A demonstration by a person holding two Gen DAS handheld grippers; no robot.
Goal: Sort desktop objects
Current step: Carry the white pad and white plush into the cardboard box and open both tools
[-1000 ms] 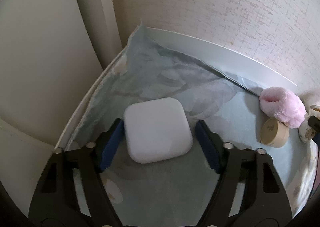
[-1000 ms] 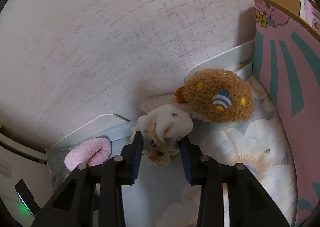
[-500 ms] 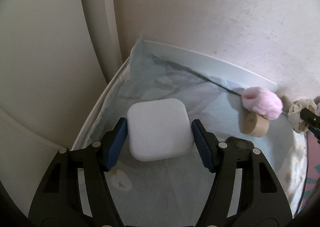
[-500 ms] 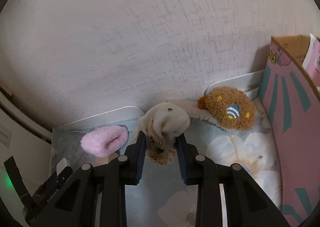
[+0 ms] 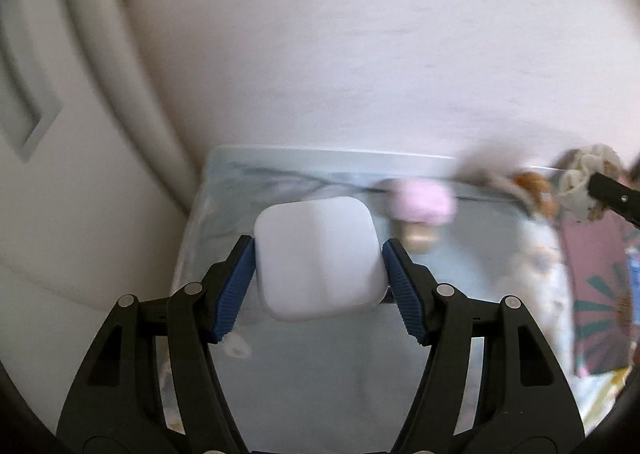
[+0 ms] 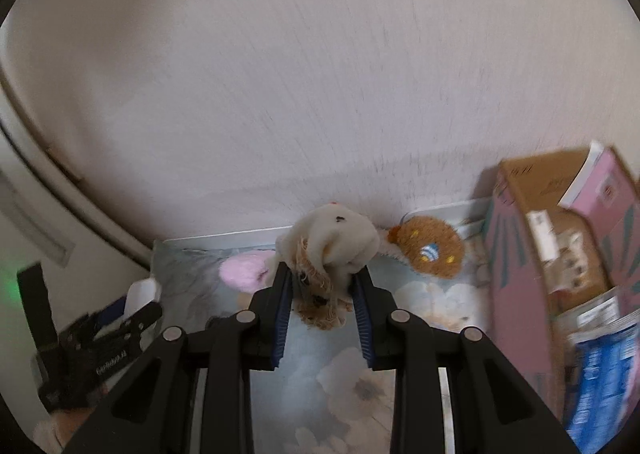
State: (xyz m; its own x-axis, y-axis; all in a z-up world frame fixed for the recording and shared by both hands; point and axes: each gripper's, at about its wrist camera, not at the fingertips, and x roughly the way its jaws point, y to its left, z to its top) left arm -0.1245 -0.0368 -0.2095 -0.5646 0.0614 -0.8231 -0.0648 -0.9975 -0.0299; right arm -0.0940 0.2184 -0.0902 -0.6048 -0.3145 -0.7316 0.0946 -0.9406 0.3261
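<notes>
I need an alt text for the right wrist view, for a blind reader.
The right gripper grips a cream and tan fabric scrunchie above a floral tablecloth. Behind lie a brown plush toy and a pink fluffy item.

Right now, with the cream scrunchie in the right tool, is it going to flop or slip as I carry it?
The cream scrunchie bunches above the right tool and its frayed edge droops below, so it probably flops. The fabric is squeezed between ribbed pads, so it is unlikely to slip. It looks light, and soft enough to survive a drop.
</notes>
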